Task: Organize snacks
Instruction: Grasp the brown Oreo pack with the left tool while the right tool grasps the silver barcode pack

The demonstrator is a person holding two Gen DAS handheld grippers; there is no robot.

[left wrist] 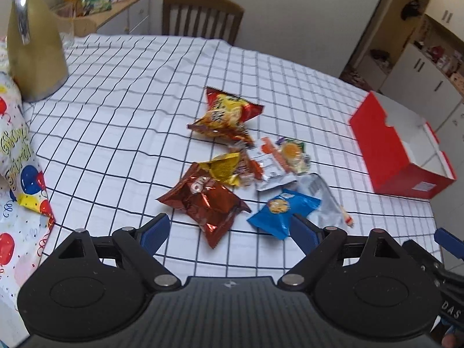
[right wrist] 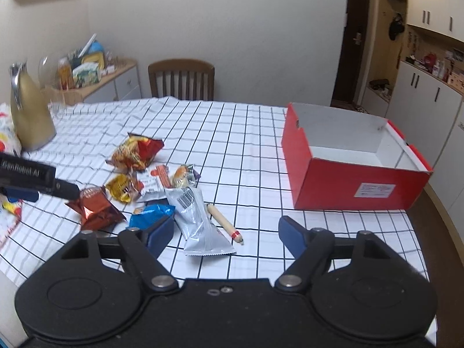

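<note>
Left tool [left wrist: 229,229] and right tool [right wrist: 226,230] both hover with fingers spread wide, gripping nothing.

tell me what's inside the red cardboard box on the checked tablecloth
The red cardboard box shows only bare white inner walls and some floor; no snacks visible. Its near wall hides the front of the floor.

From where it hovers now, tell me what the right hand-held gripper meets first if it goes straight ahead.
Most likely the silver packet: it lies on the checked tablecloth just ahead of the open right hand-held gripper, between its fingers, with the sausage stick beside it. Depth is uncertain.
</note>
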